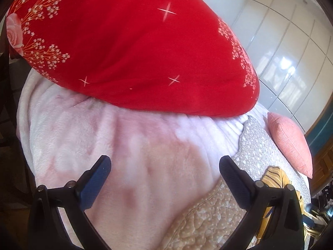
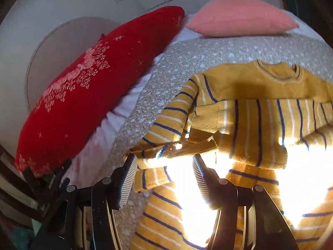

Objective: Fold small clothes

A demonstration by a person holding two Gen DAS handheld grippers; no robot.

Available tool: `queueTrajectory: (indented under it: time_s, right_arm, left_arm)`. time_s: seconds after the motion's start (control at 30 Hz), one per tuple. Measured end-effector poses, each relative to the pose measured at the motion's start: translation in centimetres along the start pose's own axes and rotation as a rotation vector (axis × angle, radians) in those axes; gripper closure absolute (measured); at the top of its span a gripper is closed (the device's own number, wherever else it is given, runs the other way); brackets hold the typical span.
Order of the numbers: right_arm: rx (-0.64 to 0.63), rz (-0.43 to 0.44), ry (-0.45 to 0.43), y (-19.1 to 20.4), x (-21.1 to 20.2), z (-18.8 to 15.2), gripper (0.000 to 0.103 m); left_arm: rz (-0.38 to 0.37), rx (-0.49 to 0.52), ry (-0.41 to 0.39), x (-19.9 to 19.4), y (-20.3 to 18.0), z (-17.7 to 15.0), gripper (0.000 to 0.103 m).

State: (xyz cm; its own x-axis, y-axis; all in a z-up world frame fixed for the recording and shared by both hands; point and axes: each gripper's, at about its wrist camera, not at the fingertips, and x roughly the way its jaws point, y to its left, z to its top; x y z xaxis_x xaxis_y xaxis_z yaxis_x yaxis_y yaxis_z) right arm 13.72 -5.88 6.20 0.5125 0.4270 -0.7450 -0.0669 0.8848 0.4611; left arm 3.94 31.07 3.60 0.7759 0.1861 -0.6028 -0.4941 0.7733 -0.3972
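The right tool (image 2: pixel 164 179) hangs wide apart, holding nothing, just above the folded-in sleeve cuff of the yellow striped sweater (image 2: pixel 260 112); the left tool (image 1: pixel 164 177) also gapes empty, over a pale fleece blanket (image 1: pixel 93 145). The sweater lies spread on the speckled bedspread (image 2: pixel 187 62), collar away from the camera, navy and white stripes, partly sunlit. It looks like a soft, light, limp knit, best pinched at the cuff or hem edge.

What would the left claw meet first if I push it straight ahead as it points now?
Most likely the pale pink fleece blanket, which fills the gap ahead of the open left claw. The red floral pillow lies beyond it. Depth is hard to judge through the fisheye.
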Motion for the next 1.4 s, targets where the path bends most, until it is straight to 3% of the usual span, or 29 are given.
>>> queueTrajectory:
  time_s: [0.07,0.13,0.2,0.3,0.4,0.53,0.67,0.77,0.83,1.0,1.07,1.17,1.2,1.27,1.37,1.4]
  right_arm:
    - [0.043,-0.083,0.061,-0.3,2.1,0.7,0.044]
    - [0.116,-0.114,0.106,-1.3,3.7,0.8,0.048]
    - [0.176,-0.137,0.124,-2.4,4.5,0.6,0.078]
    - [0.206,-0.083,0.099,-3.3,4.2,0.2,0.097]
    - [0.153,-0.073,0.046,-2.4,2.7,0.9,0.098]
    - [0.001,-0.084,-0.098,1.2,-1.4,4.1,0.098]
    - [-0.138,-0.067,-0.375,4.7,-10.2,8.7,0.099]
    - [-0.153,-0.058,-0.549,5.0,-16.9,10.4,0.099]
    - [-0.156,-0.099,-0.585,3.7,-19.1,10.4,0.099]
    - [-0.041,-0.248,-0.469,-5.8,-17.6,7.7,0.099]
    - [-0.001,-0.377,-0.418,-10.2,-15.8,6.5,0.098]
    - [0.057,-0.646,-0.318,-16.7,-13.3,5.6,0.096]
    - [0.098,-0.682,-0.289,-18.5,-13.2,5.1,0.094]
    - [0.155,-0.612,-0.305,-19.7,-13.8,4.3,0.093]
    - [0.107,-0.552,-0.321,-17.8,-14.0,4.2,0.074]
    - [0.082,-0.514,-0.315,-16.7,-13.5,4.5,0.074]
  left_arm:
    - [-0.006,0.009,0.002,0.0,-0.3,-0.1,0.000]
    - [-0.013,0.012,0.003,0.1,-0.4,-0.1,0.000]
    - [-0.018,0.010,0.007,0.3,-0.4,-0.1,0.000]
    - [-0.031,-0.009,0.031,0.4,0.1,-0.1,0.000]
    - [-0.035,-0.027,0.047,0.7,0.4,0.0,0.000]
    - [-0.033,-0.020,0.031,0.4,0.3,-0.1,0.000]
    - [-0.034,-0.004,0.014,0.1,0.0,-0.2,0.000]
    - [-0.040,-0.001,0.024,0.3,-0.2,-0.2,0.000]
    - [-0.047,0.005,0.029,0.4,-0.5,-0.2,0.000]
    - [-0.060,0.027,0.025,0.3,-1.2,-0.5,0.000]
    - [-0.059,0.036,0.024,0.3,-1.5,-0.6,0.000]
    - [-0.068,0.041,0.031,0.4,-1.9,-0.7,0.000]
    - [-0.075,0.043,0.032,0.4,-2.1,-0.8,0.000]
    - [-0.096,0.051,0.030,0.1,-2.6,-0.9,0.000]
    - [-0.131,0.081,0.029,-0.1,-4.1,-1.3,0.000]
    - [-0.143,0.093,0.033,-0.1,-4.7,-1.5,0.000]
